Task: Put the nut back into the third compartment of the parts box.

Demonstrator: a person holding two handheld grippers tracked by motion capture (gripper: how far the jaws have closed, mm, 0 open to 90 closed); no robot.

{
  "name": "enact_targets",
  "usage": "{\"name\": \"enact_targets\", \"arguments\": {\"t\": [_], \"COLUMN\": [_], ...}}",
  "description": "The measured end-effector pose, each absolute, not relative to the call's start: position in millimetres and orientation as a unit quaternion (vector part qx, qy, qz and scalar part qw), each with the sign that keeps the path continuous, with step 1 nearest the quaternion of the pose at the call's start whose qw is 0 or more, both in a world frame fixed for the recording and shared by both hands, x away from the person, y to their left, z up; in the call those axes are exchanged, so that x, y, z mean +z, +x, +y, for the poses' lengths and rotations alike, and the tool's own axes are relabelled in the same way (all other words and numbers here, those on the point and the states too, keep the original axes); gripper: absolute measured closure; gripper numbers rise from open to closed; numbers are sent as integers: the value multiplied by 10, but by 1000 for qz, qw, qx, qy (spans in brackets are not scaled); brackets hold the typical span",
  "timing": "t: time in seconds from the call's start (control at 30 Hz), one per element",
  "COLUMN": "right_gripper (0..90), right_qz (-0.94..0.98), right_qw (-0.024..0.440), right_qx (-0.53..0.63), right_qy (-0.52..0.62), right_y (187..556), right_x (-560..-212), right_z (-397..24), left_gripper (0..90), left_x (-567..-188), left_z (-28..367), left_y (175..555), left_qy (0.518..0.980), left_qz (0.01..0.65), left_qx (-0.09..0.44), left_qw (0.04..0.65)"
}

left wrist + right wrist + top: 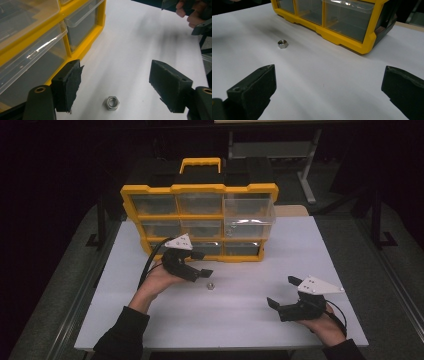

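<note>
White table [240, 315] carries everything, w/ a dark floor around it. At 12 o'clock on the table stands the yellow organizer [199, 222], a case w/ clear drawers in three rows and a yellow handle on top; the upper-right drawer [249, 211] sticks out toward the person, the others sit flush.

Left hand-held gripper [201, 263] is at approx 9 o'clock from table centre, just in front of the organizer's bottom row, grey three-cornered plate on top, cable trailing back over the wrist. Jaws stand well apart, nothing between the pads; in the left gripper view the nut lies on the table low between the two jaws, touching neither.

Right hand-held gripper [283, 292] is at approx 4 o'clock, near the front right edge, well apart from the left one. Its jaws are spread wide too, holding nothing; bare table between them in the right gripper view.

Smallest item: the steel hex nut [211, 285], lying flat on the table near centre, at 5 o'clock from the left hand-held gripper's tips and just beside them, well apart from the right one.
</note>
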State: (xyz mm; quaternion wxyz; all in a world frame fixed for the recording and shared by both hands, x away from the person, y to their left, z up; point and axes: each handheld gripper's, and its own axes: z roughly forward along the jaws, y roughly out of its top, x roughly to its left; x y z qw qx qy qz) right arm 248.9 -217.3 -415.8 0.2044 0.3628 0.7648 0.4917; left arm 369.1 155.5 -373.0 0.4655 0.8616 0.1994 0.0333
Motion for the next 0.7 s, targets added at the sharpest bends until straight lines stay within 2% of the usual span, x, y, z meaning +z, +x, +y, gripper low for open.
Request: {"name": "enact_targets", "arguments": {"t": [0.3,0.7], "right_gripper": [0,0], "right_qz": [766,767], "right_qw": [202,203], "right_qx": [490,489], "right_qy": [364,362], "right_y": [2492,2490], "right_x": [-4168,-4171], "right_z": [-2175,-2169], "left_gripper": [303,413], "left_x": [-3898,-4131], "left_z": [1552,1497], "left_y": [3722,3736], "left_qy": [869,878], "left_qz": [195,196], "left_qx": [30,13], "left_qw": [454,436]}}
